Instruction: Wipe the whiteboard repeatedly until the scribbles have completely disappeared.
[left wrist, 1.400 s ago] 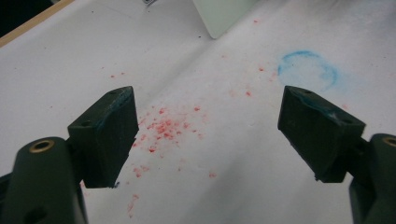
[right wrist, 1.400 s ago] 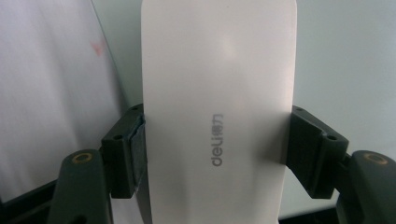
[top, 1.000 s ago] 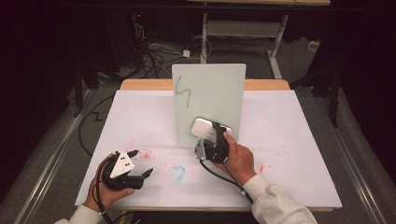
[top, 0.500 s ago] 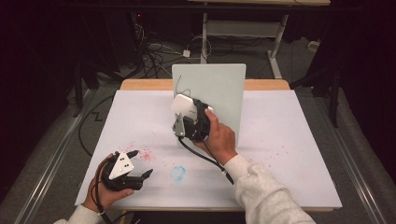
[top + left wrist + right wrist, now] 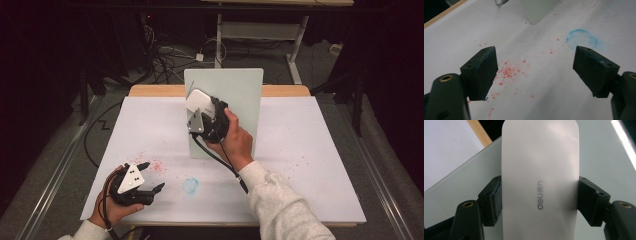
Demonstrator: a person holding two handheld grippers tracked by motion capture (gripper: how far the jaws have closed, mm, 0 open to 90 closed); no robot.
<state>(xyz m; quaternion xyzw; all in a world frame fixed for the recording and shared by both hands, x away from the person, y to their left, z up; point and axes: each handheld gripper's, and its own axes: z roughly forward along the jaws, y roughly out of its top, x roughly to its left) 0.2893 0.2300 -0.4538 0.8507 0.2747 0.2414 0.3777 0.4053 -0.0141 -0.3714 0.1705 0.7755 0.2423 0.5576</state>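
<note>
Left gripper (image 5: 150,177) lay low over the near left of the worktop (image 5: 310,165), held in the left hand (image 5: 112,207); fingers (image 5: 480,72) spread wide, nothing between them. Under and just ahead of them, a scatter of red specks (image 5: 509,72) on the white sheet; a faint blue ring (image 5: 582,41) farther off toward the right finger. In the high view the ring (image 5: 190,185) sat near the front edge, between the two arms. At mid-worktop a pale green board (image 5: 240,95) stood upright. Right gripper (image 5: 197,107) was raised in front of the board's left part, gripped by the right hand (image 5: 235,142), its cable (image 5: 220,162) trailing down toward the sleeve (image 5: 280,205). Its fingers (image 5: 490,202) pinched a white eraser (image 5: 540,177) by its two long sides; grey lettering ran along the eraser's face. The eraser (image 5: 198,101) was held up at the board, over its upper left area; contact with the surface could not be told.
</note>
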